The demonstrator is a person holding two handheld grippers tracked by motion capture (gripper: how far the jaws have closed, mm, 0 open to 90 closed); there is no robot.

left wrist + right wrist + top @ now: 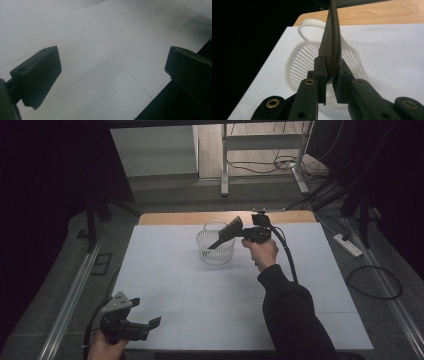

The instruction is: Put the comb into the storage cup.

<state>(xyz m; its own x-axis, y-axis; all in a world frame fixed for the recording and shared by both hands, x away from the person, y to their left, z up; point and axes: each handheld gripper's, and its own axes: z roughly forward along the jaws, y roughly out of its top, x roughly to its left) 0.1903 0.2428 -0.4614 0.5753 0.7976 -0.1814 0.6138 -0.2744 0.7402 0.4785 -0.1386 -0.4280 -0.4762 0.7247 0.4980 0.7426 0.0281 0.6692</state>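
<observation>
Nearest you, your left gripper (150, 324) hovers at the counter's (165, 270) front left corner, its fingers (37, 75) spread wide with nothing between them, over bare white sheet. Farther out, your right gripper (239, 234) has its fingers (320, 75) pinched on a dark flat spatula (332, 42), held over the white slatted basket (216, 251) near the counter's far edge. No writing is readable.

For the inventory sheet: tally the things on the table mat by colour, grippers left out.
White: 1, the basket
Dark: 1, the flat tool, held over the basket by the right gripper
Total: 2
</observation>
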